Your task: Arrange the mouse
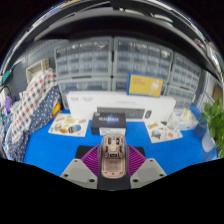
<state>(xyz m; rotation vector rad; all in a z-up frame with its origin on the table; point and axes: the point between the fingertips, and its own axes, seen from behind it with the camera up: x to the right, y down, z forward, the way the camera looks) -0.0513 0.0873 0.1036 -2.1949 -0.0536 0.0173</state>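
While one mouse (113, 160) sits clamped between two fingers (84, 169), one white box (120, 104) stands beyond.

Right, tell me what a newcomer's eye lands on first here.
First, the pale mouse, clamped between the gripper's purple pads and filling the near view above the blue table. Beyond the fingers lies a long white box with a small dark box in front of it. Behind these, a wall of grey drawer cabinets runs across the back, with a green plant off to one side.
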